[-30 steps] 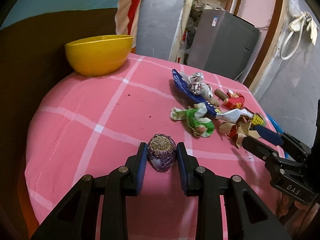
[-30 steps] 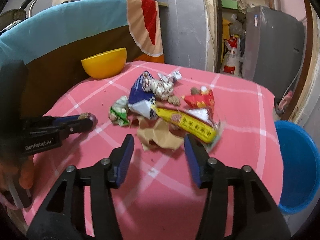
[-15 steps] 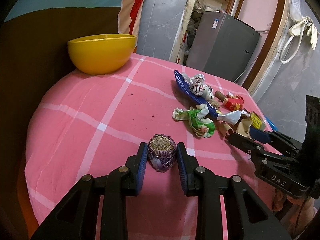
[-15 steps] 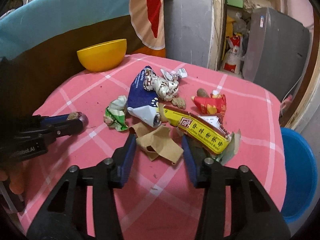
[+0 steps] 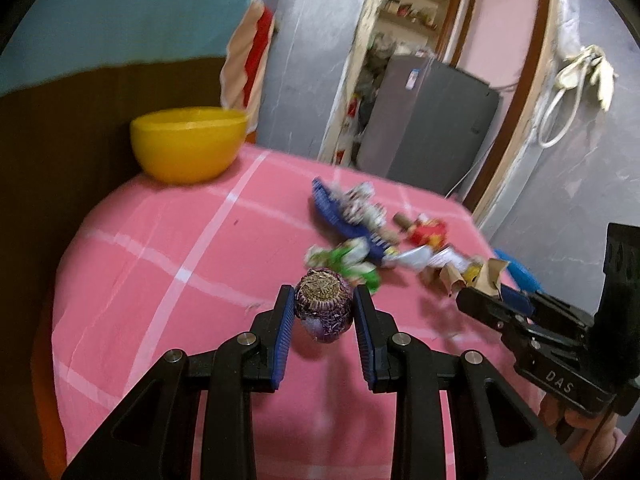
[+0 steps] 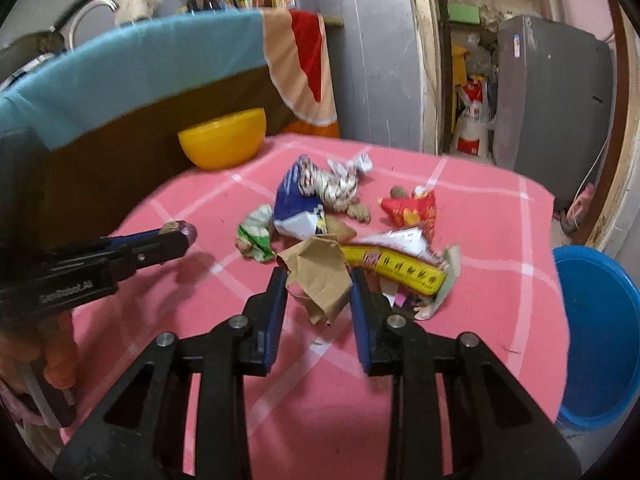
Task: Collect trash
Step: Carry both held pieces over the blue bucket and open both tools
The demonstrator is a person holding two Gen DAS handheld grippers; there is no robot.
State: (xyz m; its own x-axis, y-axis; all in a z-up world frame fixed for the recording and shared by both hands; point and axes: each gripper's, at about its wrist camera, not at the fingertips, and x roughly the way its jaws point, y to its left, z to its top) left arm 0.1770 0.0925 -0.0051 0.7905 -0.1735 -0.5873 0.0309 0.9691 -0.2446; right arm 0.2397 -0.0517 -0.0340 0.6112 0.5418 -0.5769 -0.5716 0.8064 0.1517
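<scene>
**Both claws loaded over the pink cloth**

Left gripper (image 5: 323,307), tilted downward, clamps a round purple onion (image 5: 324,312). Right gripper (image 6: 319,289), likewise angled down, has just been closing; its pads seemingly pinch crumpled brown paper (image 6: 320,276), though blur obscures contact. Remaining wrappers (image 6: 320,196) lie just ahead.

Yellow bowl (image 5: 188,144) near grey fridge (image 6: 552,108).

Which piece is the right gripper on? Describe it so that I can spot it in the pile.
On the pink checked tablecloth, find the litter pile in the middle. At its near edge the right gripper is shut on a crumpled scrap of plain brown paper. It alone is unprinted; beside it lies a yellow wrapper with red writing.
</scene>
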